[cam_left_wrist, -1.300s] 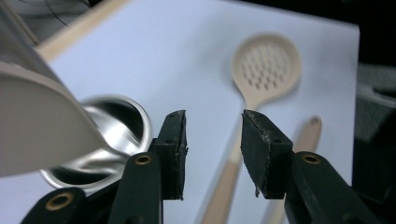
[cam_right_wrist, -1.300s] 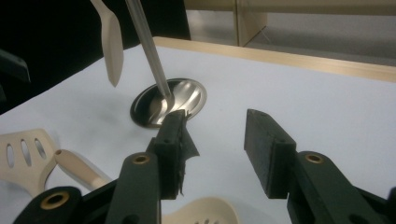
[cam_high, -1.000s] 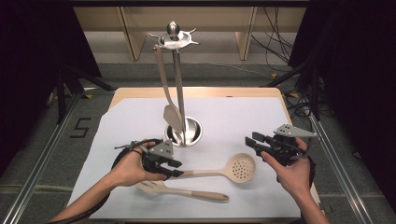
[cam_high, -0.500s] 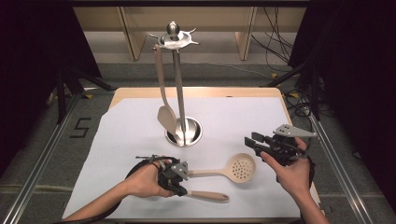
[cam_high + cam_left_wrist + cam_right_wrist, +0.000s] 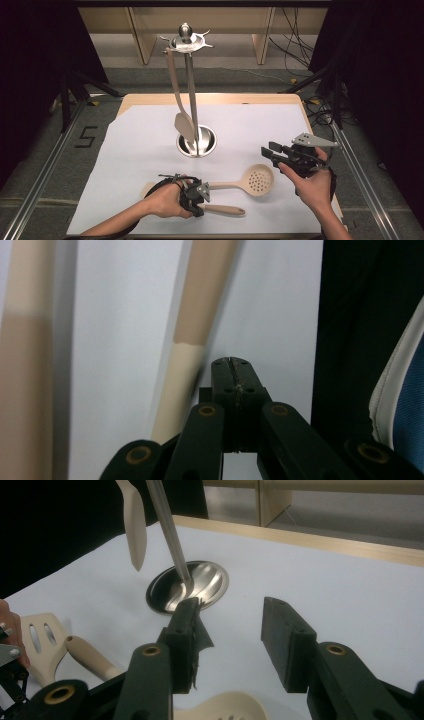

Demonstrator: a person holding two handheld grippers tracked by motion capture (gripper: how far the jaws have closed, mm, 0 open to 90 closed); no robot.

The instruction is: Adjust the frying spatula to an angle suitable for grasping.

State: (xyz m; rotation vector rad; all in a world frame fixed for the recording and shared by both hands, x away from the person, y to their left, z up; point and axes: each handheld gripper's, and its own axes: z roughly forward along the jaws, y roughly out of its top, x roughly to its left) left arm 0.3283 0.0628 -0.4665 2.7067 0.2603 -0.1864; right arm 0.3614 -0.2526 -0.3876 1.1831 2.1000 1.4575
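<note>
A steel utensil stand (image 5: 189, 75) rises from its round base (image 5: 207, 142), with one beige spatula (image 5: 184, 125) hanging from its top. A perforated skimmer (image 5: 260, 178) and a slotted turner (image 5: 225, 210) lie on the white sheet near the front. My left gripper (image 5: 199, 209) is low at the turner's handle. In the left gripper view its jaws (image 5: 234, 372) are pressed together with nothing between them, and the turner's handle (image 5: 185, 360) lies just beside them. My right gripper (image 5: 270, 150) hovers right of the skimmer; its jaws (image 5: 230, 630) stand open and empty.
The white sheet (image 5: 250, 125) covers a wooden tabletop; its front edge runs just below my left hand. The skimmer's handle (image 5: 25, 365) lies parallel to the turner's, farther from the left jaws. Metal rails flank the table, and cables lie on the floor at the back right.
My left hand has moved right and down toward the front edge, settling at the turner's handle, and its jaws have come together. The right hand has not moved.
</note>
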